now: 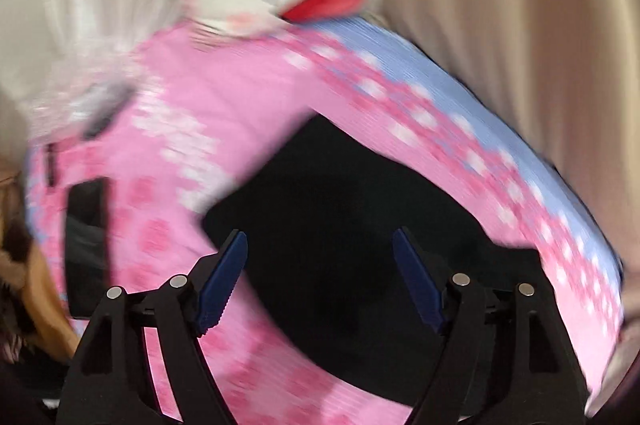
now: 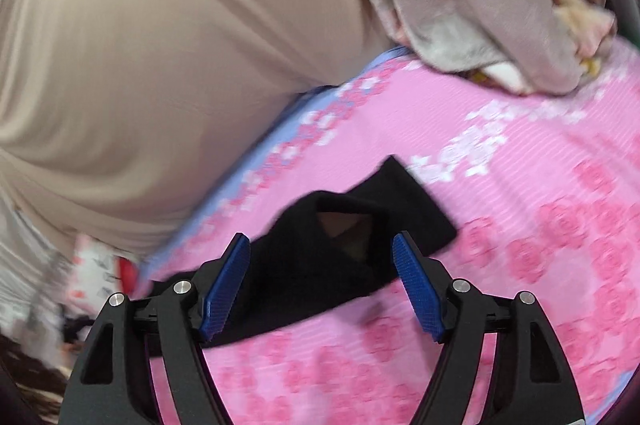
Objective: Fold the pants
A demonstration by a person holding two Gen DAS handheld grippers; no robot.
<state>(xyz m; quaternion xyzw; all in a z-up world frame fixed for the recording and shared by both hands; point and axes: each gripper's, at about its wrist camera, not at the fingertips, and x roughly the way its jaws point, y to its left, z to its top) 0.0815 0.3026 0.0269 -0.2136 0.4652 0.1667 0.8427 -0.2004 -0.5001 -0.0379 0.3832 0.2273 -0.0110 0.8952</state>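
Both grippers, left and right, gape empty above black pants on the pink sheet

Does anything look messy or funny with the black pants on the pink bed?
Yes. In the right wrist view the black pants are not flat: one end gapes open like a little tent and the fold lies crooked on the pink sheet. A crumpled beige blanket is bunched at the far edge.

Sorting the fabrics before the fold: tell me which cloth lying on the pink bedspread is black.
The black pants, lying flat on the pink bedspread in front of the open right gripper. The crumpled grey-beige floral blanket farther back is pale and patterned.
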